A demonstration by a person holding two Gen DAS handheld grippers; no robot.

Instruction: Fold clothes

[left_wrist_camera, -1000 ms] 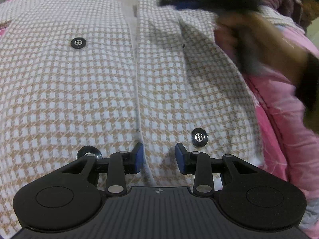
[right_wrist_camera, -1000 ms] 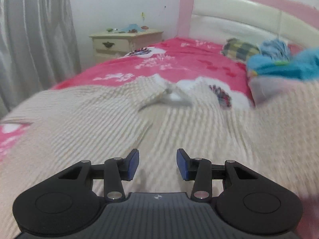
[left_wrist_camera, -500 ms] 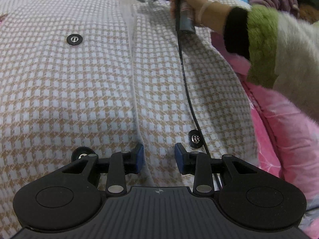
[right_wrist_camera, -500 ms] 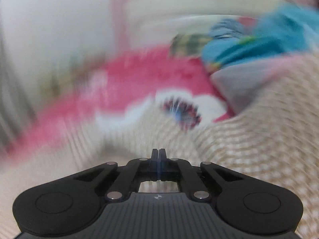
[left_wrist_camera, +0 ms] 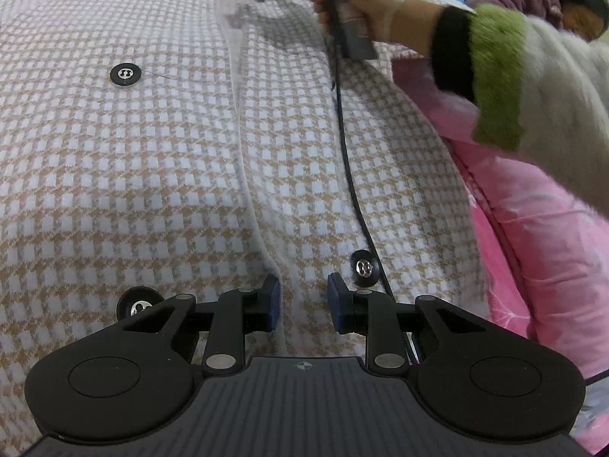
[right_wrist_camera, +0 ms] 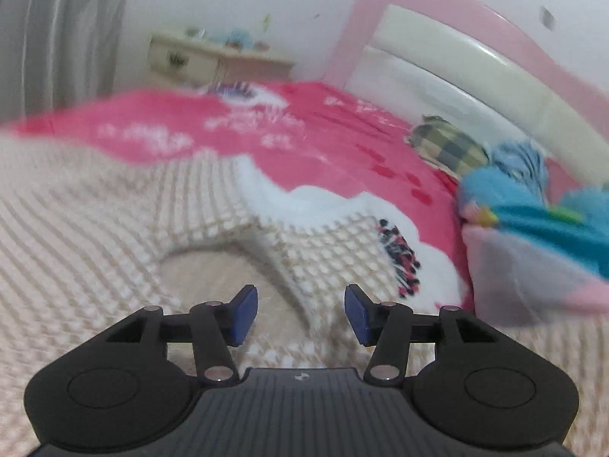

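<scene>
I had the checked jacket (left_wrist_camera: 160, 175) flat and unfolded; left gripper (left_wrist_camera: 303, 297) narrowing, apart, over its placket, right gripper (right_wrist_camera: 300, 314) reopening above the collar (right_wrist_camera: 304, 236)

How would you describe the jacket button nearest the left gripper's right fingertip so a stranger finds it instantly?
Start at the checked jacket spread over the pink bed. Follow its front opening down to the left gripper. The button sits just right of the blue pads, the only one beside the black cable.

No legible text anywhere, tho right view's blurry.
</scene>
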